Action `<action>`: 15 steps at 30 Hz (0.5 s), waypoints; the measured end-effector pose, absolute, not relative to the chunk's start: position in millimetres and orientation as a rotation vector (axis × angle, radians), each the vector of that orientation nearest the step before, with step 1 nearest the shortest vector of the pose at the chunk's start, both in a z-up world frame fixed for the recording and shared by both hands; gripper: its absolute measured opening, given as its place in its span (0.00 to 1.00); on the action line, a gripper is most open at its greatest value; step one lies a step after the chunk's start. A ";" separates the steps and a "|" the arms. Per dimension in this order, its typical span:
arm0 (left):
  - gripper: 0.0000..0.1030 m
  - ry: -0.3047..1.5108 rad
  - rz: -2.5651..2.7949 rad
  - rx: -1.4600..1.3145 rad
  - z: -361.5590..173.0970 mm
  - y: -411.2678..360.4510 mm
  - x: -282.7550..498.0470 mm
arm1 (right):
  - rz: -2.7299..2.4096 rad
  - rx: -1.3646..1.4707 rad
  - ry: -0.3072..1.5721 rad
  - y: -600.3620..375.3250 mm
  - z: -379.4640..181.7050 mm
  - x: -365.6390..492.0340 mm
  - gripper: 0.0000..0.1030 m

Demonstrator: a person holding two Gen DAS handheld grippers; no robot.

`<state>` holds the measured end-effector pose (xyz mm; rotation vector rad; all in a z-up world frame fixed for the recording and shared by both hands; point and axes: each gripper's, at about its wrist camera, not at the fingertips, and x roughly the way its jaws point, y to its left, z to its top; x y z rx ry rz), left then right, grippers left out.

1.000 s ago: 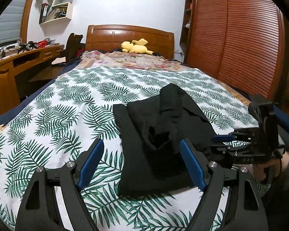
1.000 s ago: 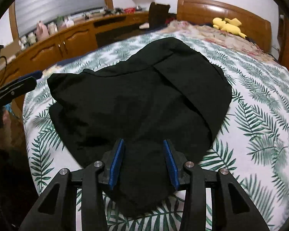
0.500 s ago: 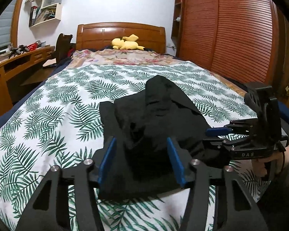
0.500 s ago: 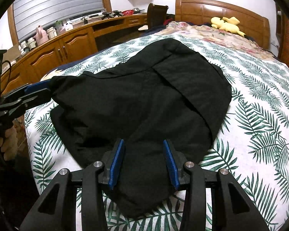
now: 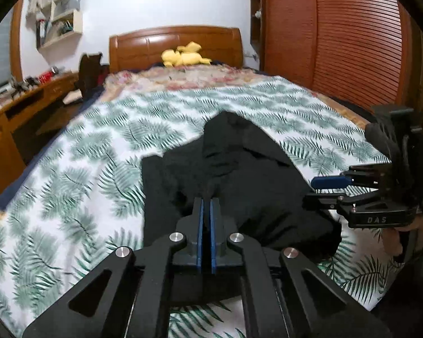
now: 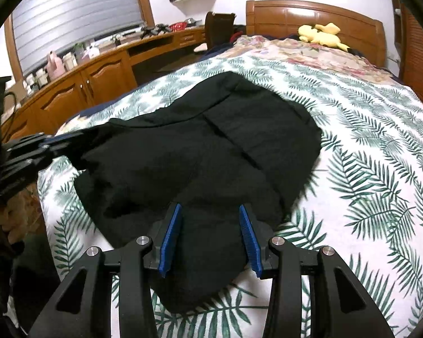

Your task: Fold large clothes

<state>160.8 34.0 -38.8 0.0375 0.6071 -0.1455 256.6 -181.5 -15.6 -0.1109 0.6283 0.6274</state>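
Observation:
A black garment (image 5: 239, 180) lies bunched on the leaf-print bed cover (image 5: 98, 174). In the left wrist view my left gripper (image 5: 206, 205) is shut, its blue pads pinching a raised ridge of the fabric. The right wrist view shows that gripper (image 6: 46, 146) at the left, holding the garment's (image 6: 211, 140) left corner. My right gripper (image 6: 210, 225) has its blue pads partly apart, with a thick fold of the black cloth filling the gap. From the left wrist view the right gripper (image 5: 321, 190) is at the garment's right edge, a hand (image 5: 394, 233) behind it.
A wooden headboard (image 5: 174, 42) with a yellow plush toy (image 5: 184, 57) stands at the far end. A wooden desk and cabinets (image 6: 93, 76) run along the bed's left side, and a slatted wardrobe (image 5: 338, 36) along its right. Bare bed cover (image 6: 380, 155) stretches to the garment's right.
My left gripper's jaws went from wide open to shut on the black fabric as it moved in over the garment. The garment's left corner has lifted. My right gripper kept its hold.

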 end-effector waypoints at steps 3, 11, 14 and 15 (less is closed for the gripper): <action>0.04 0.568 -0.133 0.037 -15.5 39.7 149.6 | 0.654 -0.088 0.598 -183.2 -7.0 251.3 0.43; 0.04 0.645 -0.030 0.072 -46.2 68.6 137.7 | 0.748 -0.119 0.560 -168.2 -2.7 231.7 0.43; 0.04 0.699 -0.001 0.052 -70.5 79.9 141.6 | 0.765 -0.141 0.570 -162.5 -7.5 229.9 0.43; 0.04 0.715 0.003 0.038 -78.1 83.5 143.0 | 0.765 -0.147 0.578 -161.3 -9.6 230.0 0.43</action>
